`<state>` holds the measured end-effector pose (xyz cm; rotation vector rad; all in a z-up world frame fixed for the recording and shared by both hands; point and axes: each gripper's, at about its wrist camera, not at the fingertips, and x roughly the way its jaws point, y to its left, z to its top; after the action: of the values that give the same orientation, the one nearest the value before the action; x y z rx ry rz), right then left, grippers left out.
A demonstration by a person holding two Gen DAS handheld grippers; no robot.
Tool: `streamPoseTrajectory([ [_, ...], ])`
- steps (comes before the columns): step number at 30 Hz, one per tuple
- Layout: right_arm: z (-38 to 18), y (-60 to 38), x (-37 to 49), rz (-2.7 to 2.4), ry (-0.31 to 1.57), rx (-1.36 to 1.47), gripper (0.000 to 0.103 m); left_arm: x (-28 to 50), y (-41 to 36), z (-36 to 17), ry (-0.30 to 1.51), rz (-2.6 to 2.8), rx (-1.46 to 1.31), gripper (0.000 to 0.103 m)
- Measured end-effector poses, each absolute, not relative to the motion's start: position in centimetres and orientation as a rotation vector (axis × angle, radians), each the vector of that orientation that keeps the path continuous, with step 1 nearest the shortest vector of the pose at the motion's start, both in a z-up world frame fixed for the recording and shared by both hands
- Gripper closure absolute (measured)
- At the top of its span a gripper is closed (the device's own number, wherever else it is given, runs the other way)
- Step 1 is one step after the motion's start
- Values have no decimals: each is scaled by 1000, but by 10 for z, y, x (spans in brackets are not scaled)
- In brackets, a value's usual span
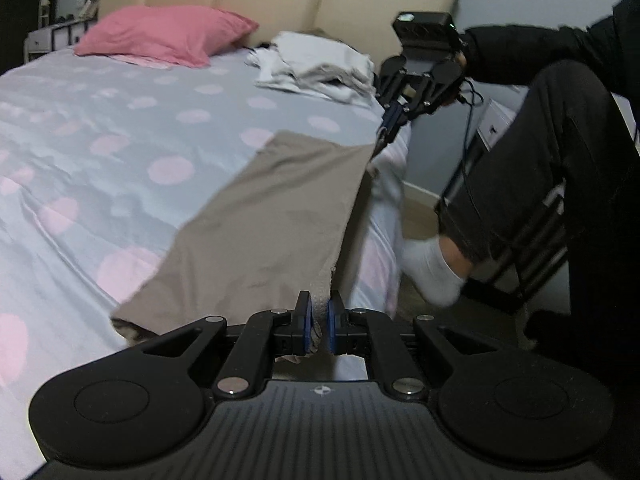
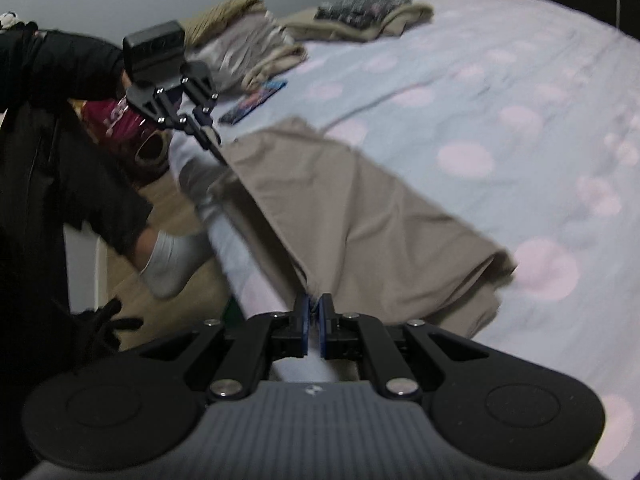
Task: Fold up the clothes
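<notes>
The left gripper (image 1: 319, 322) is pinching one corner of a tan cloth (image 1: 256, 232), and its blue pads (image 1: 305, 322) are squeezed tight on the fabric. The right gripper (image 2: 313, 326) is doing the same at the other corner, with its jaws closed on the cloth edge. In the left wrist view the right gripper shows far off at the top corner of the cloth, clamped on it there too.

The tan cloth is lying on the bed sheet (image 1: 100, 128), which is pale blue with pink dots. It is near the side of the bed, and the edge between the two grippers is hanging just off the sheet, stretched in a straight line. The rest of the cloth is resting flat on the bed, with a few bumps at its far end.

I think the step in hand is lifting the near edge so it can be folded over. The fold itself is not yet done.

Next, both hands would need to carry the held edge across to the far edge, going at the same speed so the line stays straight. Then the edges should line up before letting go.

A pile of folded clothes (image 1: 320, 68) is sitting near a pink pillow (image 1: 160, 34). The person's leg and white sock (image 1: 432, 272) are beside the bed.
</notes>
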<state>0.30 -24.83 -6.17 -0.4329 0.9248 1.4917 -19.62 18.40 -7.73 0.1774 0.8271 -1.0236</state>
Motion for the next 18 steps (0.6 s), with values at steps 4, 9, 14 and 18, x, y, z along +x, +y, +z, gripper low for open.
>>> streamPoseTrajectory([
  [4,-67,-250,0,1506,961,-447,97,-206,177,-87,852,-1058,258,97],
  [9,-75,-249,-1,1498,960,-477,97,-211,171,-99,877,-1038,329,97],
  [14,-103,-238,-16,1491,1001,-603,96,-219,159,-121,948,-994,386,96],
  [18,-119,-233,-25,1450,1040,-703,72,-229,149,-130,1017,-967,463,78],
])
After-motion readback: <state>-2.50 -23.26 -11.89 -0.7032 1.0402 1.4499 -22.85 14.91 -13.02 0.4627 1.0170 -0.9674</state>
